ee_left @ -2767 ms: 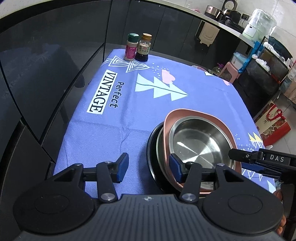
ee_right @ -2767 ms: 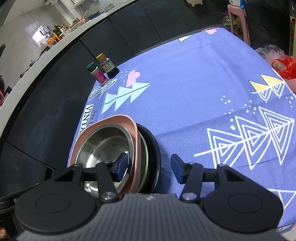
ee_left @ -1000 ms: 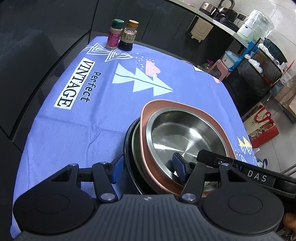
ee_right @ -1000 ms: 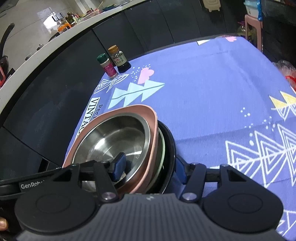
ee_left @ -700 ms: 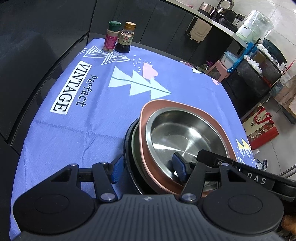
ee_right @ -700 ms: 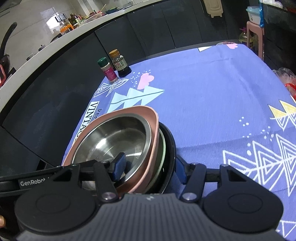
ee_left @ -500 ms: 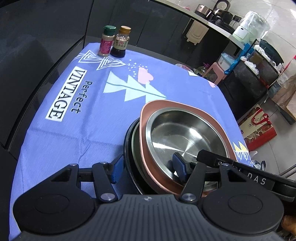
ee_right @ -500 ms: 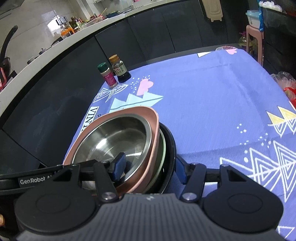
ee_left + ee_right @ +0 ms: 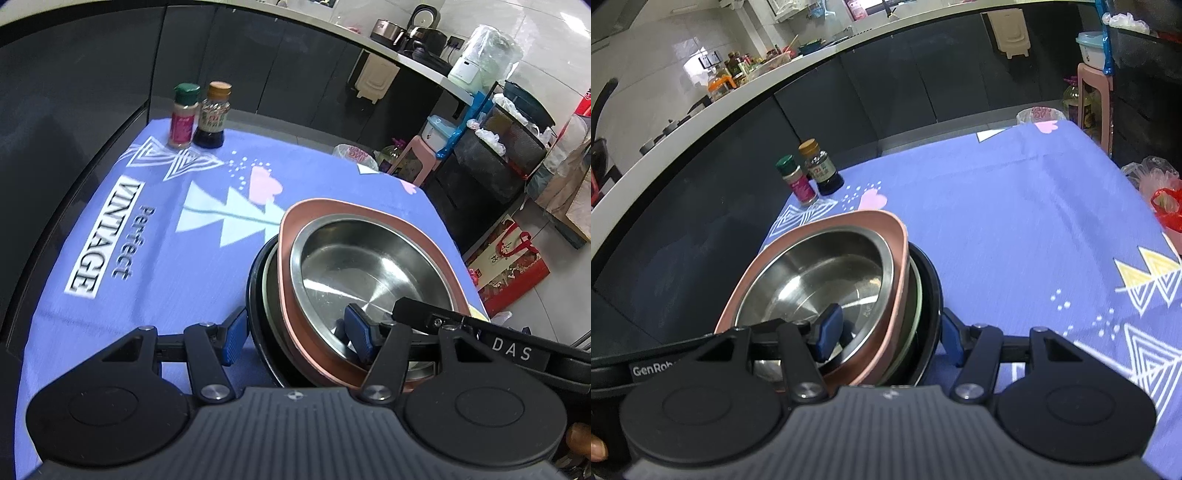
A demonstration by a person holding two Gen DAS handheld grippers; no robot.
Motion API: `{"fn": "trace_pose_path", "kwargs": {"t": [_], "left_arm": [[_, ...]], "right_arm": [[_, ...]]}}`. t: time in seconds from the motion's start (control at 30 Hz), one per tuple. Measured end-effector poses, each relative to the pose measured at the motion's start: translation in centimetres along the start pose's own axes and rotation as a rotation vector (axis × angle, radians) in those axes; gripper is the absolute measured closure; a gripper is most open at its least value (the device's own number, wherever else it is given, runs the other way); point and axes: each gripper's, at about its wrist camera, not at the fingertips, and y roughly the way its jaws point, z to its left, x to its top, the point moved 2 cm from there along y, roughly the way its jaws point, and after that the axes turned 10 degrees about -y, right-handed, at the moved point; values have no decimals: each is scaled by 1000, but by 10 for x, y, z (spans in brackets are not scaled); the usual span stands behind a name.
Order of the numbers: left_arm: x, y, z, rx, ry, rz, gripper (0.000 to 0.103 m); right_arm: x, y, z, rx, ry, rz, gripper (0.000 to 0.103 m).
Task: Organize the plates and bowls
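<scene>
Left wrist view: tablecloth [image 9: 155, 258] print "Perfect VINTAGE" at left; "DAS" on right gripper [image 9: 436, 321] lower right. Right wrist view: "GenRob" on left gripper [image 9: 701, 354] lower left. Both grippers' fingers clamp the stack: steel bowl [image 9: 369, 269] in pink plate [image 9: 295, 221], black plate [image 9: 255, 280] beneath, lower centre of the table.

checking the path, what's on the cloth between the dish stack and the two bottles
Bare printed tablecloth only, in both wrist views; nothing stands between the stack and the bottles.
</scene>
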Motion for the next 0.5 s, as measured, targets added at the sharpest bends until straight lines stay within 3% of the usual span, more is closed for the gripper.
{"fn": "trace_pose_path", "kwargs": {"t": [0.5], "left_arm": [[29,33,-18,-24,41,-39,49]], "right_arm": [[27,16,-23,-22,7,-42,0]]}}
